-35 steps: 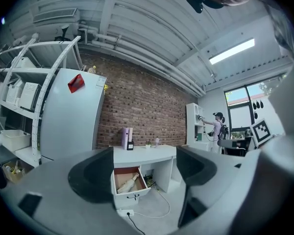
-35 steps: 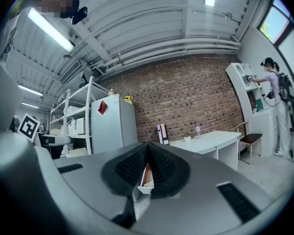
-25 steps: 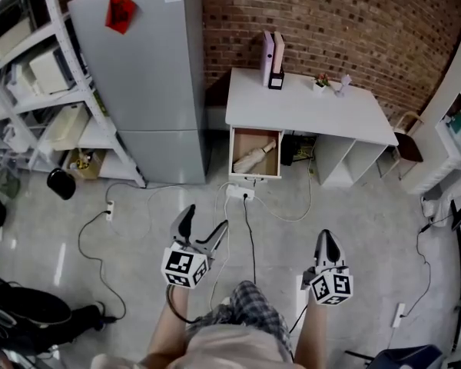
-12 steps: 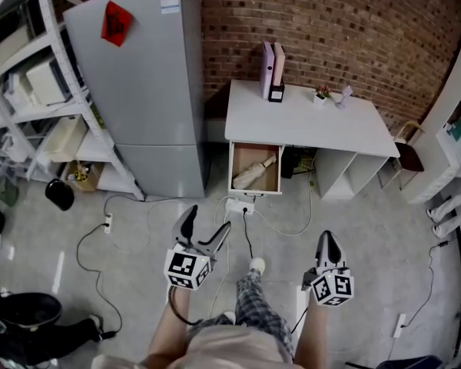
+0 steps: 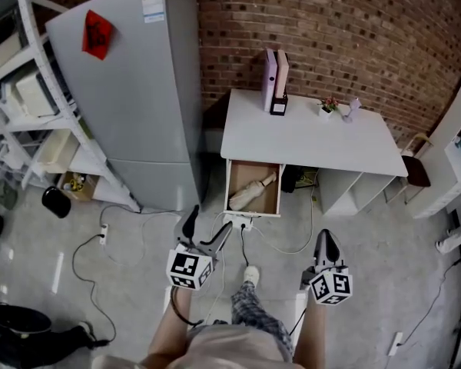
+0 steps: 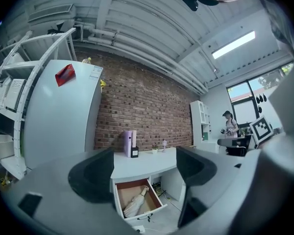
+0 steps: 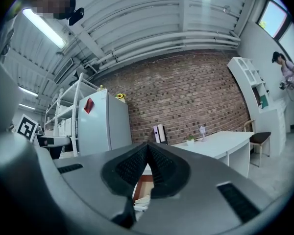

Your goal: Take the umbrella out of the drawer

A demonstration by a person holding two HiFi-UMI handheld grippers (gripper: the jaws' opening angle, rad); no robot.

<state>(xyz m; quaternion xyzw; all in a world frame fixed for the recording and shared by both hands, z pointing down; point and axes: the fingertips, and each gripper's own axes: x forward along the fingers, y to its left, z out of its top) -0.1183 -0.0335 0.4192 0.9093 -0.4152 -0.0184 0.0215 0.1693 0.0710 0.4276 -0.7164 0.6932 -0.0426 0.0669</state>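
Since half a second ago the white worktop (image 5: 307, 137) and its open wooden drawer (image 5: 279, 187) have drawn nearer in the head view and sit lower in it. The tall grey fridge (image 5: 131, 91) has slid toward the left edge. A white shoe (image 5: 251, 274) now shows on the floor between the two tools. Both tools keep their places in the view and their states are unchanged.

The left tongs (image 5: 207, 220) (image 6: 144, 173) are released, jaws wide apart with nothing between them but the far room. The right tongs (image 5: 325, 237) (image 7: 148, 155) are clenched, ribbed pads pressed together on nothing.

One beige folded umbrella (image 5: 251, 193) (image 6: 134, 204) lies slantwise in the drawer, its handle end toward the back right corner. It is ahead of both tongs and well apart from them, between their lines and nearer the left tongs' side. In the left gripper view the drawer (image 6: 142, 215) shows low down in the gap between the jaws.

Counted: two tongs, one drawer pulled out, one umbrella. On the worktop beyond the tongs stand two upright binders, one lilac (image 5: 269, 68) and one pale pink (image 5: 281, 68), and one small black box (image 5: 277, 104) touching their foot. To the right of these are one tiny potted plant (image 5: 325, 108) and one small pale ornament (image 5: 352, 108). One white power strip (image 5: 240, 223) lies on the floor just ahead of the left tongs. One person (image 7: 289, 72) stands far off to the right of the right tongs.
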